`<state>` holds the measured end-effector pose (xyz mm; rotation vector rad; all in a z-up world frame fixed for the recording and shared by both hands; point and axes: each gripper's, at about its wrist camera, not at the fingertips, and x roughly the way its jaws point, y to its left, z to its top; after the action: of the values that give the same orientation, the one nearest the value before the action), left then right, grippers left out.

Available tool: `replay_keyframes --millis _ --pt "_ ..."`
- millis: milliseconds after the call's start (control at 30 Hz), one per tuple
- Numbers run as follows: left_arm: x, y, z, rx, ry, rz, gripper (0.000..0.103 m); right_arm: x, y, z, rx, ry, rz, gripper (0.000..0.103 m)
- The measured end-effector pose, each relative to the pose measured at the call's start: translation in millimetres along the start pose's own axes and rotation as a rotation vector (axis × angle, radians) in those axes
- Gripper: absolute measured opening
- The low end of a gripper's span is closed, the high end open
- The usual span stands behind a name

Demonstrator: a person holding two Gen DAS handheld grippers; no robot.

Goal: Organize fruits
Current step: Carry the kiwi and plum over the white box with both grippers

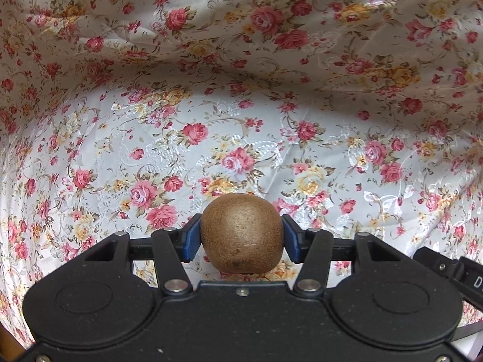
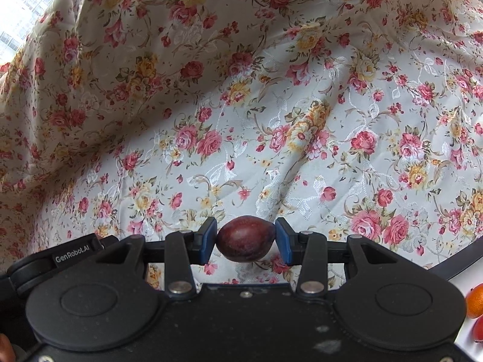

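The left gripper (image 1: 241, 236) clamps a kiwi (image 1: 241, 233); the right gripper (image 2: 246, 239) clamps a plum (image 2: 245, 239). Both should go down slowly onto the floral cloth (image 1: 241, 138) before the jaws open, so neither fruit rolls.

orange fruit (image 2: 475, 300) cut by right edge, red fruit (image 2: 478, 328) below mostly out of frame
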<state>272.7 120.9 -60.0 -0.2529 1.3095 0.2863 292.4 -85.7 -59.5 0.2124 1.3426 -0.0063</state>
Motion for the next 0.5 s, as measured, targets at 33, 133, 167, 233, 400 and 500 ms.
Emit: replay_keyframes --millis 33,133,167,233,400,500 --pt "-12 -4 -9 0.013 -0.014 -0.003 0.059 -3 -2 0 0.006 -0.006 -0.003 0.044" --pt "-19 -12 -18 0.05 -0.024 -0.01 0.059 -12 -9 1 0.011 -0.025 -0.02 0.044" --pt "-20 -14 -20 0.058 -0.022 -0.016 0.059 -14 -11 1 0.011 -0.029 -0.028 0.044" --pt "-23 -23 -24 0.073 -0.013 -0.036 0.059 -18 -17 -1 0.011 -0.033 -0.042 0.044" --pt "-37 -46 -38 0.116 0.003 -0.073 0.059 -33 -33 -7 0.031 -0.062 -0.06 0.044" --pt "-45 -56 -50 0.148 0.003 -0.102 0.059 -42 -45 -12 0.061 -0.073 -0.062 0.044"
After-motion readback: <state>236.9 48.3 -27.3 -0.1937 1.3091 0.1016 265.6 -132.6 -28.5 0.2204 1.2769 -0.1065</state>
